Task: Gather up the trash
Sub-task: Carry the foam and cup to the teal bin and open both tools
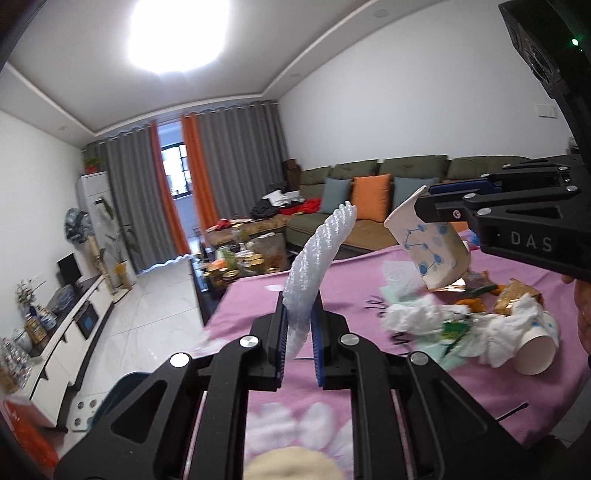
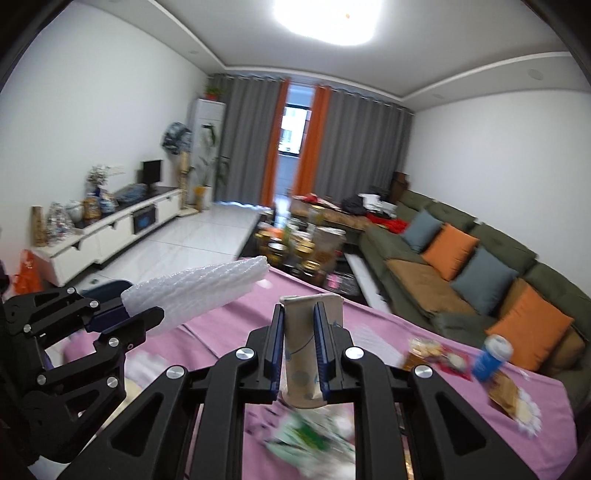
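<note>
You're looking at the sofa [image 2: 461,266] sitting at 2 o'clock behind the table [image 2: 229,314], TV cabinet [image 2: 110,225] at 10, can [image 2: 489,356] lying at 3.

White walls and a stepped white ceiling with a bright round ceiling lamp [image 1: 177,33] at the top. Grey and orange curtains [image 2: 325,147] frame a dark window, centre. Long olive-green sofa [image 2: 461,266] with orange and grey-blue cushions, right; low white TV cabinet [image 2: 110,229], left; pale glossy tiled floor [image 2: 192,240].
</note>
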Action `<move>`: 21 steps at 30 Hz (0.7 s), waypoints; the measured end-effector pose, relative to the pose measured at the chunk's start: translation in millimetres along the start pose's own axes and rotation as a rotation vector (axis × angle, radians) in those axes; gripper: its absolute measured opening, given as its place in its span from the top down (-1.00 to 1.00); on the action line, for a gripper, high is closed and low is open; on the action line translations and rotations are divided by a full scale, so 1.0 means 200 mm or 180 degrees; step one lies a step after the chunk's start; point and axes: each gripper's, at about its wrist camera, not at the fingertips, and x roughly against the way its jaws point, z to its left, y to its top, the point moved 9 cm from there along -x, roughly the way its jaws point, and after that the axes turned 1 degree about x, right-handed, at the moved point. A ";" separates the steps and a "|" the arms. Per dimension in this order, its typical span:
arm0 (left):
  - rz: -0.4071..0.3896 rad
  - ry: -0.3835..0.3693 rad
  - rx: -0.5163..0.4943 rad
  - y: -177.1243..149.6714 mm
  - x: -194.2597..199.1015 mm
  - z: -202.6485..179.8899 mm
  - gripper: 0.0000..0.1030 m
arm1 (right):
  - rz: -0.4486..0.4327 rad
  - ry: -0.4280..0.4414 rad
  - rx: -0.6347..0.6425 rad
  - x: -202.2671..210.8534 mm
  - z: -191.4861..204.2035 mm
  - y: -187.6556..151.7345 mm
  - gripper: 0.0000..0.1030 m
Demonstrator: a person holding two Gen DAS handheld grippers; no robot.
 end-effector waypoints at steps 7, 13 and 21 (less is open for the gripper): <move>0.0075 0.0611 0.0165 -0.08 0.10 0.46 0.77 | -0.0080 0.0617 0.0058 -0.12 0.34 0.15 0.73; 0.0224 0.1079 0.0287 -0.20 0.22 0.83 0.77 | -0.0053 0.1118 0.0129 -0.25 0.65 0.25 0.73; 0.0513 0.1442 0.0524 -0.44 0.36 1.23 0.77 | 0.0166 0.1697 0.0112 -0.43 1.03 0.32 0.73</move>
